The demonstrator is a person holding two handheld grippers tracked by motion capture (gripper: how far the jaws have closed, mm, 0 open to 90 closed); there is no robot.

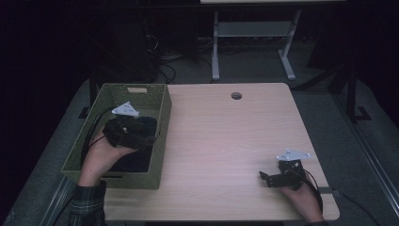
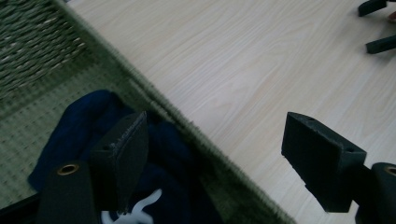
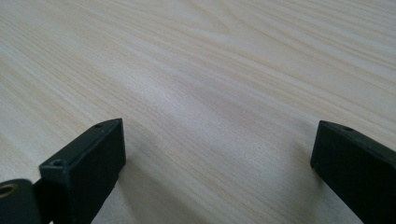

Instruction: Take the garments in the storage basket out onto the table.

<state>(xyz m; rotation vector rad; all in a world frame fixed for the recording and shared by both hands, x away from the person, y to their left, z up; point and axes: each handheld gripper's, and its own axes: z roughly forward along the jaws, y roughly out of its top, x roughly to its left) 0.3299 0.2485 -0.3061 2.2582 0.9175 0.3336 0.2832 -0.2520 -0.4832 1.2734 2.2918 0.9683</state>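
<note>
The left gripper (image 1: 149, 140) hangs over the green woven basket (image 1: 161, 123) at the left edge of the table, its jaws spread wide with nothing between them; in the left gripper view (image 2: 212, 158) one jaw stands above the dark blue cloth (image 2: 88, 126) and the other above bare wood, so the basket's right wall runs straight through the gap. The cloth lies bunched on the basket floor, close against that right wall, with a bit of white marking showing at its near end; in the high view it (image 1: 139, 157) fills the near right part of the basket below the hand. The basket sits at the table's left side, its left side jutting past the table's edge. To its right the wooden table (image 1: 226, 136) is open across its whole middle, up to a round cable hole (image 1: 236, 96) near the far edge. The right gripper (image 1: 263, 178) rests low near the table's near right corner, jaws wide apart and holding nothing; the right gripper view (image 3: 217, 158) shows plain wood grain between them.
</note>
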